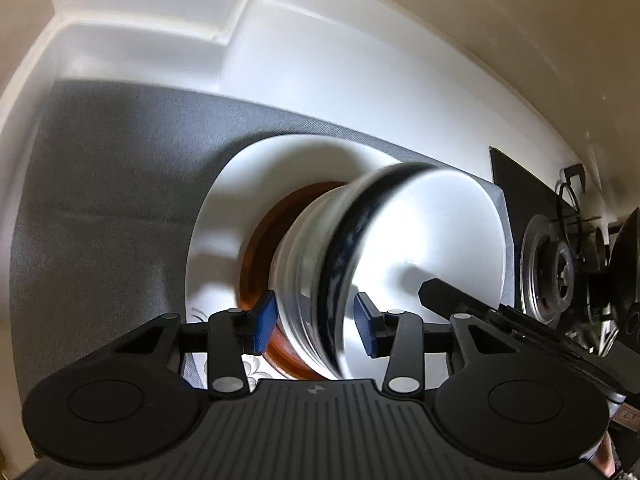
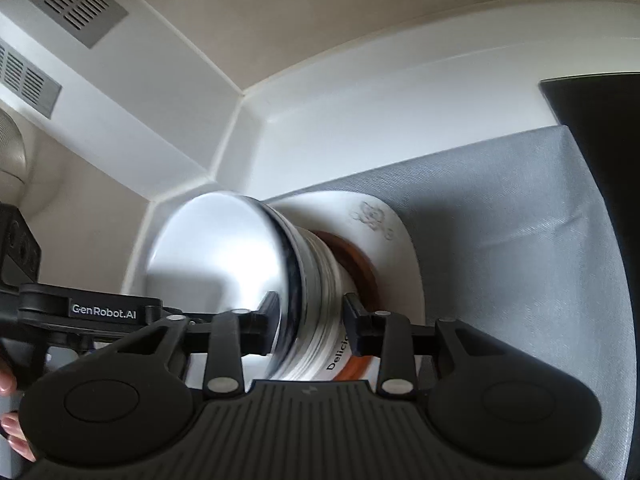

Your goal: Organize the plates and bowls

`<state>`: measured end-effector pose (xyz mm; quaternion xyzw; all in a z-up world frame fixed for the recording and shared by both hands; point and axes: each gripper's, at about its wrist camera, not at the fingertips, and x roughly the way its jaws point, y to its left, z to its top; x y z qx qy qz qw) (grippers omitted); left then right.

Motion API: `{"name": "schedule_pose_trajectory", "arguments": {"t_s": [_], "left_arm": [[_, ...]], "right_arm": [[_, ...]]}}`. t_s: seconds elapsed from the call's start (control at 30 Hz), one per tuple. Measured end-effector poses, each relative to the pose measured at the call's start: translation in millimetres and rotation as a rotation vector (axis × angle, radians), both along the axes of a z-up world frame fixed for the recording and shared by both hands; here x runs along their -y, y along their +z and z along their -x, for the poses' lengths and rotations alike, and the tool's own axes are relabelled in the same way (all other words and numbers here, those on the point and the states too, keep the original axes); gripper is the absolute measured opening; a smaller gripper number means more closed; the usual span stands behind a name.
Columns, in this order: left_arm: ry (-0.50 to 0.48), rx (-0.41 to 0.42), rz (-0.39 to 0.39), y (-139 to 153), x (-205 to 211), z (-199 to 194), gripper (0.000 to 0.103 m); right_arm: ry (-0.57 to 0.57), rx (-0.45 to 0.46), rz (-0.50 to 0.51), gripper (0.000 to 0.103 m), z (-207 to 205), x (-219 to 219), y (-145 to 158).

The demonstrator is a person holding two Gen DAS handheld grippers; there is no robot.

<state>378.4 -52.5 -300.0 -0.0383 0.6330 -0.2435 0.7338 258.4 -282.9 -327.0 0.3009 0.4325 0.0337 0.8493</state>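
Observation:
A stack of white bowls (image 1: 420, 232) with a dark blue rim band sits over a brown plate (image 1: 260, 248), which lies on a white flowered plate (image 1: 224, 216). In the left wrist view my left gripper (image 1: 316, 324) is shut on the stack's near wall, one blue pad outside and one inside. The right wrist view shows my right gripper (image 2: 312, 316) shut on the opposite wall of the stack (image 2: 224, 248), above the brown plate (image 2: 360, 260) and white plate (image 2: 396, 240). The bowls hide whether the stack's base touches the brown plate.
The plates lie on a grey cloth (image 1: 112, 184) spread on a white counter that ends in a raised back edge (image 1: 160, 32). A gas burner (image 1: 560, 264) on a black hob (image 2: 600, 168) stands beside the cloth. A person's fingertips (image 2: 10, 420) hold the left gripper.

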Motion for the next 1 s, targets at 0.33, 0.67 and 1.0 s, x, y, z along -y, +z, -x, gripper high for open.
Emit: {"name": "schedule_pose_trajectory", "arguments": {"t_s": [0.33, 0.67, 1.0], "left_arm": [[0.034, 0.398, -0.049, 68.0, -18.0, 65.8, 0.085], [0.061, 0.52, -0.108, 198.4, -28.2, 212.9, 0.1], [0.161, 0.673, -0.213, 280.4, -6.6, 360.9, 0.103]], "right_arm": [[-0.082, 0.027, 0.21, 0.066, 62.4, -34.4, 50.1], [-0.093, 0.051, 0.299, 0.098, 168.5, -79.4, 160.5], [-0.049, 0.143, 0.387, 0.103, 277.0, -75.4, 256.3]]}}
